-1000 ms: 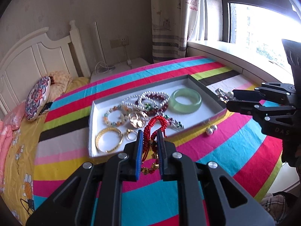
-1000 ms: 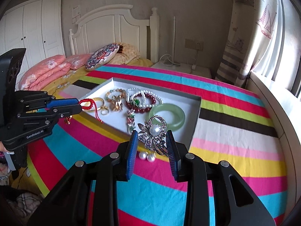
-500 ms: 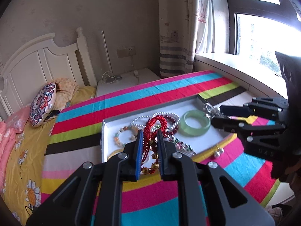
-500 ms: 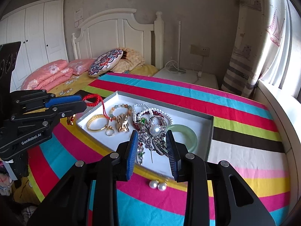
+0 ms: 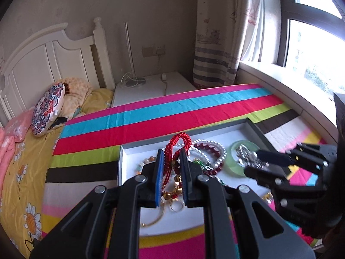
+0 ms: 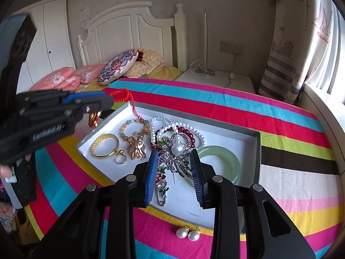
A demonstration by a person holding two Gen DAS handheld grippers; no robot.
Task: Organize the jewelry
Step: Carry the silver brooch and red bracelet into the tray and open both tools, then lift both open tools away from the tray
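My left gripper [image 5: 171,161] is shut on a red braided cord bracelet [image 5: 176,149] with gold charms, held above the white jewelry tray [image 5: 127,153]. It also shows in the right wrist view [image 6: 107,101] over the tray's left corner. My right gripper [image 6: 173,166] is shut on a silver brooch [image 6: 175,156] with a pearl, held above the tray [image 6: 241,138] near the green jade bangle [image 6: 224,161]. The right gripper [image 5: 256,159] shows in the left wrist view.
The tray holds a gold bangle [image 6: 105,146], a gold ring [image 6: 120,159], bead and pearl bracelets [image 6: 172,127] and a flower pin [image 6: 161,179]. Two pearl earrings [image 6: 187,234] lie on the striped cloth [image 6: 280,116] in front of the tray. Bed and pillows are behind.
Both grippers have moved forward over the tray, still holding their pieces. The left gripper with the red bracelet has risen and advanced; the brooch is now above the tray's middle.
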